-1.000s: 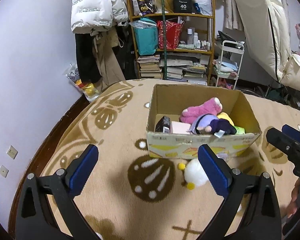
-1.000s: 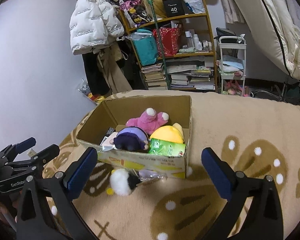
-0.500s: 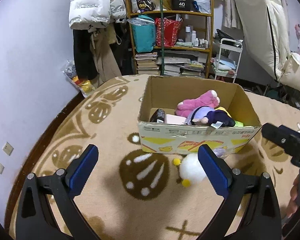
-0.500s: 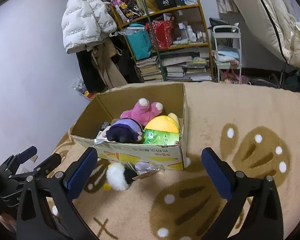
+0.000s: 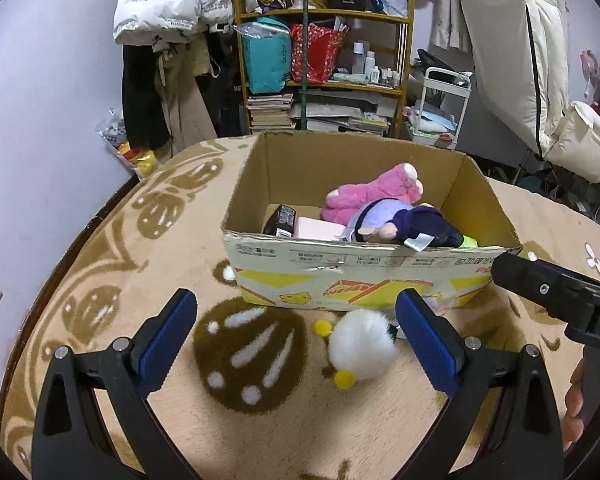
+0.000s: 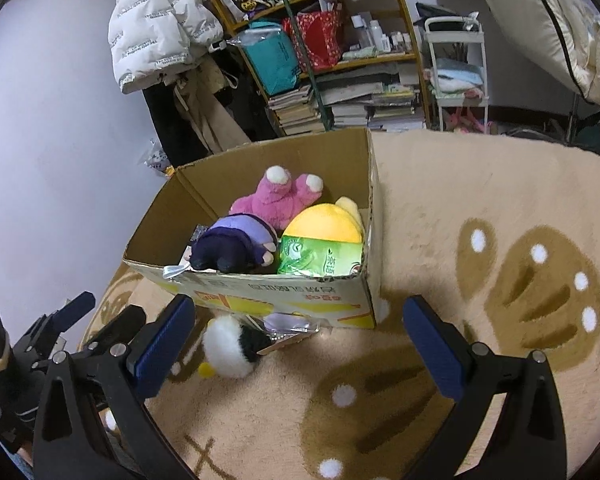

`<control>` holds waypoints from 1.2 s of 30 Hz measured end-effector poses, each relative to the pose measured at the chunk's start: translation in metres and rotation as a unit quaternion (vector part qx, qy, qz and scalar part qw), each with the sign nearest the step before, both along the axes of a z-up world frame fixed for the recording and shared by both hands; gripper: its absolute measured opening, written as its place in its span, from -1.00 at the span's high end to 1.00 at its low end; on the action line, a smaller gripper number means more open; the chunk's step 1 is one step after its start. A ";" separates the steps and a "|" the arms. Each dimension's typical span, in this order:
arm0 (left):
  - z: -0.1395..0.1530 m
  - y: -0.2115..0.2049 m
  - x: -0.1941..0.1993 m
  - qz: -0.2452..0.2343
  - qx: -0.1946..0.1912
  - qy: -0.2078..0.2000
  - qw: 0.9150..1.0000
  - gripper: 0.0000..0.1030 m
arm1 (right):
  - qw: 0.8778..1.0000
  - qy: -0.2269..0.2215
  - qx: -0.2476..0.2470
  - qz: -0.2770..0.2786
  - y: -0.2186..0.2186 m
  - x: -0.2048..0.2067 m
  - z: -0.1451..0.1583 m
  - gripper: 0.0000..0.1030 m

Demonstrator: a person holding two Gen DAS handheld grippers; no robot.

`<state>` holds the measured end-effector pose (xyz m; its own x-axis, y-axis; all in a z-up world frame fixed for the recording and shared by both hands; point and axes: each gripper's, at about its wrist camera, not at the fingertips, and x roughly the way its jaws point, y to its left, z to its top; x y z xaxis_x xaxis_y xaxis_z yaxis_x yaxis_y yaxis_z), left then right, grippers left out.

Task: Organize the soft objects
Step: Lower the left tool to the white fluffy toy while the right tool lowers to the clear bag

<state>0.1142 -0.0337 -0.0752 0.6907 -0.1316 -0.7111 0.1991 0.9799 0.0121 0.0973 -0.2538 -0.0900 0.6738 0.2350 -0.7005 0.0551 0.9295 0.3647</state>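
Observation:
A cardboard box (image 5: pixel 352 276) (image 6: pixel 300 296) stands on the beige rug. Inside lie a pink plush (image 5: pixel 374 196) (image 6: pixel 278 196), a purple plush (image 5: pixel 396 222) (image 6: pixel 236 246) and a yellow-green plush (image 6: pixel 324 240). On the rug in front of the box lies a white fluffy plush (image 5: pixel 362 346) (image 6: pixel 230 346) with yellow feet and a black part. My left gripper (image 5: pixel 296 344) is open and empty, the white plush just ahead between its fingers. My right gripper (image 6: pixel 300 348) is open and empty, low in front of the box, with the plush near its left finger.
A shelf (image 5: pixel 324 60) full of books and bags, hanging coats (image 5: pixel 164 40) and a white cart (image 5: pixel 440 108) stand behind the box. A folded mattress (image 5: pixel 520 60) leans at the right. The purple wall (image 5: pixel 40 140) borders the rug (image 6: pixel 500 220) on the left.
Both grippers have moved closer and lower toward the box and the white plush, which now look larger. Both stay open.

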 end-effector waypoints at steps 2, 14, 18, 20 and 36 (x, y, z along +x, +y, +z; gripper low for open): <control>-0.004 -0.001 0.002 -0.001 -0.004 0.006 1.000 -0.92 | 1.000 0.006 0.004 -0.002 0.000 0.003 -0.004 -1.00; -0.029 -0.013 0.014 -0.022 -0.003 0.029 0.999 -0.92 | 0.999 0.034 0.026 -0.017 -0.004 0.019 -0.025 -1.00; -0.039 -0.015 0.019 -0.023 -0.003 0.042 0.999 -0.92 | 0.998 0.041 0.032 -0.019 -0.003 0.021 -0.032 -1.00; -0.042 -0.016 0.021 -0.024 -0.002 0.047 0.999 -0.92 | 0.998 0.046 0.033 -0.019 -0.003 0.023 -0.036 -1.00; -0.062 -0.016 0.037 -0.034 -0.018 0.080 0.996 -0.92 | 0.996 0.075 0.043 -0.003 0.008 0.044 -0.055 -1.00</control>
<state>0.1509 -0.0500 -0.1375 0.5580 -0.2023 -0.8048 0.2626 0.9630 -0.0600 0.1418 -0.2461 -0.1452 0.5650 0.2958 -0.7703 0.1196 0.8944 0.4311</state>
